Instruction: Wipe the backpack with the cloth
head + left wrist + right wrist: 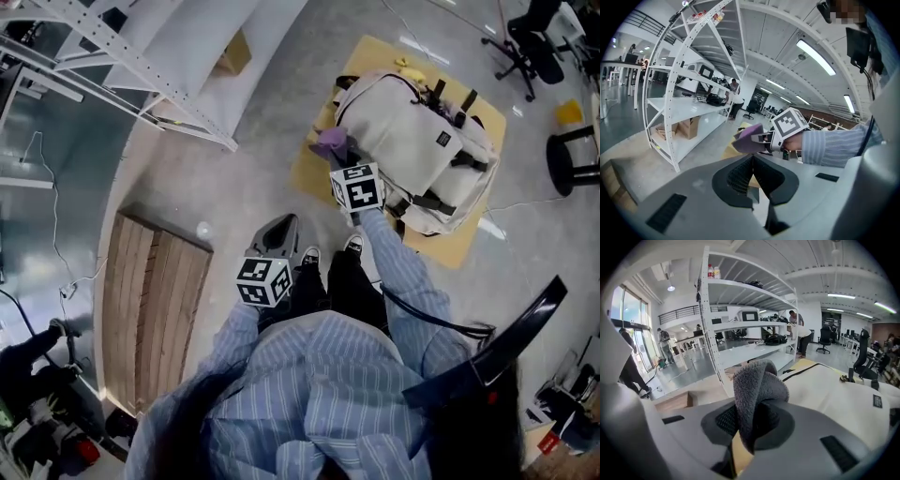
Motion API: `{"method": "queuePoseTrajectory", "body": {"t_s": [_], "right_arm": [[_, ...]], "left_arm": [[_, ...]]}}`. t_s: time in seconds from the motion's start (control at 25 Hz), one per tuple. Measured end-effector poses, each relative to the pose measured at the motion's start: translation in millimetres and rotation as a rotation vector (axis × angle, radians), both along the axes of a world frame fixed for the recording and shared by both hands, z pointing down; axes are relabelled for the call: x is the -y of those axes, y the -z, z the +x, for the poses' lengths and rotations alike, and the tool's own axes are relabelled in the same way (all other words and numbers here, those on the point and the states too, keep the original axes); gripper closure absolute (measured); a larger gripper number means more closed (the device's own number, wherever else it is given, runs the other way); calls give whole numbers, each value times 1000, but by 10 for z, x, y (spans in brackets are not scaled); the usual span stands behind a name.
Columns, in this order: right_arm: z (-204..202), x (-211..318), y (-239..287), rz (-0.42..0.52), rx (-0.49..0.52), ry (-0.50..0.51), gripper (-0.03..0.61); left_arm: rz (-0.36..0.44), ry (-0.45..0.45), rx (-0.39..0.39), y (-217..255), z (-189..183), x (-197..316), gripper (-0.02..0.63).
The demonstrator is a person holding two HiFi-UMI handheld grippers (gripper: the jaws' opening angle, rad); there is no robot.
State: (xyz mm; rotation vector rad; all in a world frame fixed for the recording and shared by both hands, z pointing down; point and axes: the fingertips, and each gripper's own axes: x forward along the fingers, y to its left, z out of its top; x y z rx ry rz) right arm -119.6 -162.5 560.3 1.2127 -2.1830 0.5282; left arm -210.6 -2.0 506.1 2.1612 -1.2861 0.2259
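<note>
A cream backpack [420,150] with black straps lies on a tan board [466,246] on the floor. My right gripper [339,155] is shut on a purple cloth [330,142] and holds it at the backpack's near left edge. In the right gripper view the folded cloth [757,392] fills the jaws, with the backpack [834,397] just beyond. My left gripper [279,232] hangs lower, above the bare floor, shut with nothing in it. The left gripper view shows its jaws closed together [752,159] and the cloth [749,139] in the other gripper ahead.
A white metal shelf rack [155,80] stands at the left, a wooden pallet [150,305] lies at lower left. Black office chairs [534,42] and a stool [572,159] stand at the right. My shoes [328,253] are just short of the board.
</note>
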Motion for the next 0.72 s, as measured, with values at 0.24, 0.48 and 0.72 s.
{"method": "queuePoseTrajectory", "body": {"t_s": [0.24, 0.48, 0.72], "right_arm": [[167, 266, -354, -24, -144, -18, 537], [403, 22, -313, -48, -83, -71, 537], [551, -471, -103, -40, -28, -73, 537]], "left_arm": [[-41, 55, 29, -78, -100, 10, 609], [-54, 50, 28, -161, -50, 151, 609], [-27, -22, 18, -140, 137, 314, 609]]}}
